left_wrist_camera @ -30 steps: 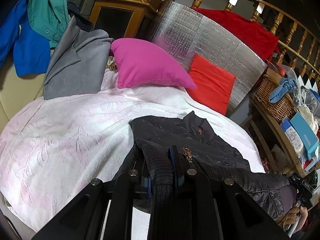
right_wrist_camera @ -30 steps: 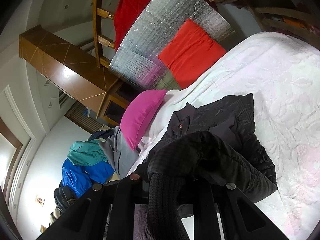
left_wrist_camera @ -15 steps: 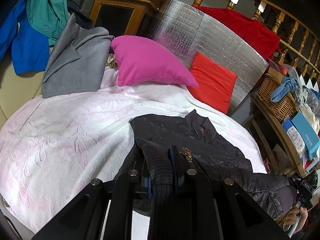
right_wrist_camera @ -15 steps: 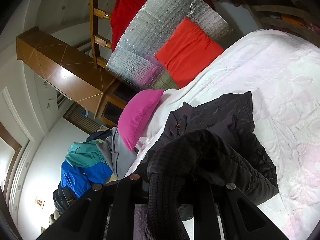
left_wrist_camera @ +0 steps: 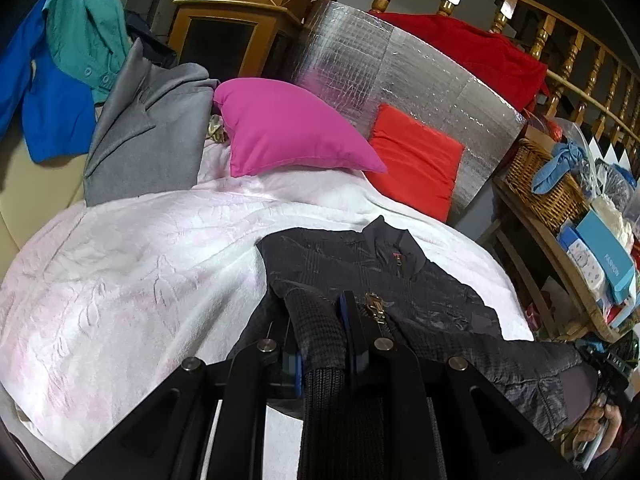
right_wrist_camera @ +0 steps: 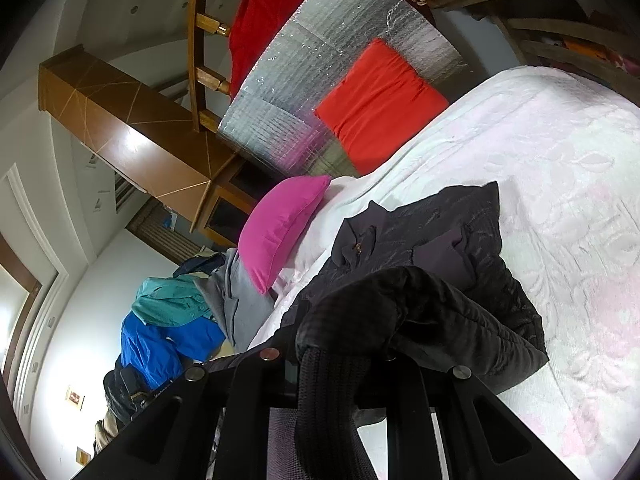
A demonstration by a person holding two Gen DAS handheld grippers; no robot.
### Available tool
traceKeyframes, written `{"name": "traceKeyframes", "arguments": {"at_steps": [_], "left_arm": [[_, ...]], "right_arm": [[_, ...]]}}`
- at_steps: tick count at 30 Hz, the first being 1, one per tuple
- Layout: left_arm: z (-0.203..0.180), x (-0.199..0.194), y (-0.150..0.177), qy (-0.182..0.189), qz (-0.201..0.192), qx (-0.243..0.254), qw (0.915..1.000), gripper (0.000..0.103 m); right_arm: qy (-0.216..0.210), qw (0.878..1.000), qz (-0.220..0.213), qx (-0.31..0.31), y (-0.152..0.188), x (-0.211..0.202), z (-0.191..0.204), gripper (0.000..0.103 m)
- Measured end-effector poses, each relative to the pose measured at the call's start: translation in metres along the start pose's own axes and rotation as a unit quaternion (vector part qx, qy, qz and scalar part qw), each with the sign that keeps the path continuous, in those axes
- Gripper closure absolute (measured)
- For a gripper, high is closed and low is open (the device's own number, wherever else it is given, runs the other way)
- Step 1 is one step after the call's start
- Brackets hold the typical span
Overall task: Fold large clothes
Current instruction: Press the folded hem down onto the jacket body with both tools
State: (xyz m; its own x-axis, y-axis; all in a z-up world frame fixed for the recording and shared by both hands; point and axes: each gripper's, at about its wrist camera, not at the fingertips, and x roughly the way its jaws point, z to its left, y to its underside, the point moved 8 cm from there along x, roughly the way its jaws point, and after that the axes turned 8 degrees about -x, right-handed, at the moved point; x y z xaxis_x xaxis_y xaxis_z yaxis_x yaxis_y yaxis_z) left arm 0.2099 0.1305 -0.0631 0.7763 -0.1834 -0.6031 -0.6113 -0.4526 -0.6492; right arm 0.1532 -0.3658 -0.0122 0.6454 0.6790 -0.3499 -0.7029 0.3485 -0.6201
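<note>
- Left wrist view: the dark quilted jacket (left_wrist_camera: 372, 276) lies at lower centre on the bed's white-pink blanket (left_wrist_camera: 120, 272); the left gripper (left_wrist_camera: 324, 332) has its jaws closed on the knit hem.
- Right wrist view: the right gripper (right_wrist_camera: 340, 344) has its jaws clamped on another ribbed edge of the jacket (right_wrist_camera: 460, 280).
- Upper centre, a magenta pillow (left_wrist_camera: 288, 128).
- Far right, a blue box (left_wrist_camera: 610, 256); its lettering is too small to read.

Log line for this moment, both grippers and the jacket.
left gripper: shut on jacket hem | right gripper: shut on jacket hem | dark jacket: collar end on white bedspread, hem lifted | fold: not completed
</note>
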Motion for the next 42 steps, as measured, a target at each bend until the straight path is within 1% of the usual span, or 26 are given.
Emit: {"name": "traceKeyframes", "arguments": {"at_steps": [4,8,11,15,20,23,26,31,33,36,42], "left_arm": [[-0.006,0.011,-0.016,-0.005,0.001,0.001,1.0000,0.086],[-0.013,0.032,-0.037,-0.014,-0.001,0.010,0.9999,0.086],[-0.018,0.057,-0.055,-0.021,0.003,0.010,0.9997,0.086],[-0.021,0.091,-0.067,-0.037,0.015,0.017,0.9990,0.086],[-0.020,0.130,-0.071,-0.061,0.037,0.024,0.9972,0.086],[-0.016,0.148,-0.069,-0.073,0.051,0.027,0.9957,0.086],[-0.014,0.158,-0.069,-0.079,0.060,0.026,0.9947,0.086],[-0.014,0.152,-0.076,-0.066,0.058,0.028,0.9957,0.086],[-0.013,0.155,-0.080,-0.057,0.061,0.023,0.9963,0.086],[-0.014,0.169,-0.083,-0.064,0.065,0.026,0.9955,0.086],[-0.004,0.210,-0.079,-0.081,0.091,0.018,0.9923,0.086]], "right_arm": [[-0.007,1.000,-0.003,-0.006,-0.021,0.014,0.002,0.086],[-0.006,1.000,0.000,-0.009,-0.048,0.037,-0.002,0.086],[0.004,1.000,0.004,-0.009,-0.068,0.060,-0.009,0.087],[0.027,1.000,0.016,0.000,-0.086,0.094,-0.030,0.087],[0.058,0.997,0.047,0.015,-0.092,0.131,-0.062,0.087],[0.069,0.996,0.058,0.021,-0.091,0.143,-0.074,0.087],[0.078,0.994,0.069,0.024,-0.091,0.152,-0.081,0.087],[0.065,0.995,0.072,0.017,-0.101,0.149,-0.071,0.087],[0.054,0.996,0.073,0.026,-0.106,0.149,-0.071,0.087],[0.056,0.994,0.083,0.035,-0.111,0.163,-0.080,0.087],[0.074,0.989,0.113,0.067,-0.108,0.201,-0.116,0.087]]}}
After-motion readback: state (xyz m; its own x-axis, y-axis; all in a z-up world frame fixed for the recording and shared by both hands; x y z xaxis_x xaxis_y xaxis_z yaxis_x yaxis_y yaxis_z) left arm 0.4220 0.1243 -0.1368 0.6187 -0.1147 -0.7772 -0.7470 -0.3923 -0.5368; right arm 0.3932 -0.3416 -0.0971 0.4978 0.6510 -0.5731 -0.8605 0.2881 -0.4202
